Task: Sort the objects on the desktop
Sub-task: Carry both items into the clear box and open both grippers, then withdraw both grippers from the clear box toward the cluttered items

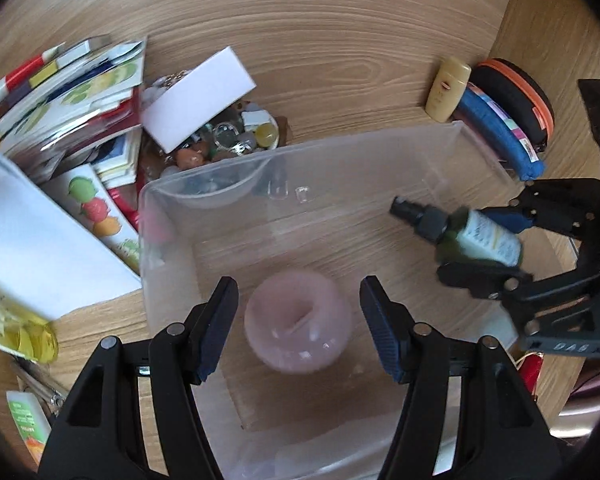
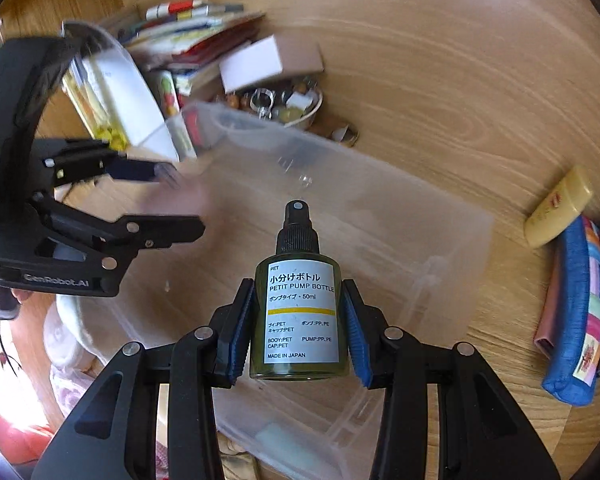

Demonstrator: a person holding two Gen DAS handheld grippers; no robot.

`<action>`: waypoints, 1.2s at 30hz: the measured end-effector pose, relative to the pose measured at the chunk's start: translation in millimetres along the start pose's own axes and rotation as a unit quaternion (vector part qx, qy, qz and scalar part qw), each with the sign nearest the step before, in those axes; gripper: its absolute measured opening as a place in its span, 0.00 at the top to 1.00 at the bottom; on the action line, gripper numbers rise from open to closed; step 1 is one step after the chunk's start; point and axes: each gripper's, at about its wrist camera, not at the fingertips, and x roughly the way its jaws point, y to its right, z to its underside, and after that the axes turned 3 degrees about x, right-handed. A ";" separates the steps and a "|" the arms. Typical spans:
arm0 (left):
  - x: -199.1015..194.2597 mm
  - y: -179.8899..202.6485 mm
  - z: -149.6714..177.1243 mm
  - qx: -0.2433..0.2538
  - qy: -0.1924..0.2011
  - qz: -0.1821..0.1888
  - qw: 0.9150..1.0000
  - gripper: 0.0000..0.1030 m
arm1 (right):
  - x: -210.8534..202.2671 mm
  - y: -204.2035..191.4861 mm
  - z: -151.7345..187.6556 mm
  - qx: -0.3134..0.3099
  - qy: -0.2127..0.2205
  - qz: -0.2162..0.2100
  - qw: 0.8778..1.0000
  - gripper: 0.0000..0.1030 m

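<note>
A cluttered wooden desk [image 1: 340, 40] is seen, with a clear bin [image 1: 380, 152] on it. The small, light, smooth bottle [image 2: 300, 320] is clamped at its labelled body by the right gripper [image 2: 300, 328], above the bin. The left gripper [image 1: 300, 332] is spread apart, empty, over a pink jar [image 1: 298, 328] in the bin.

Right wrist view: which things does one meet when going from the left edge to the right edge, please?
Left gripper → white box → pump bottle held in the right gripper over the clear bin → yellow tube → blue pencil case.
</note>
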 end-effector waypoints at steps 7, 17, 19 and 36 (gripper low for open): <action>1.7 4.0 -5.4 0.011 -0.001 -0.006 1.000 0.39 | 6.1 -3.9 -1.7 -0.012 -0.021 0.005 1.000 0.63; -13.3 14.4 -4.3 0.036 0.019 -0.034 0.999 0.36 | -5.8 -15.7 -3.0 -0.037 -0.014 0.040 0.998 0.63; -19.3 15.2 -3.3 0.037 0.025 -0.037 0.998 0.31 | -12.7 -19.9 -2.0 -0.045 -0.007 0.050 0.998 0.62; -103.7 33.1 25.8 0.028 0.114 -0.051 0.992 0.10 | -93.6 -37.9 20.8 -0.049 0.105 0.106 0.988 0.26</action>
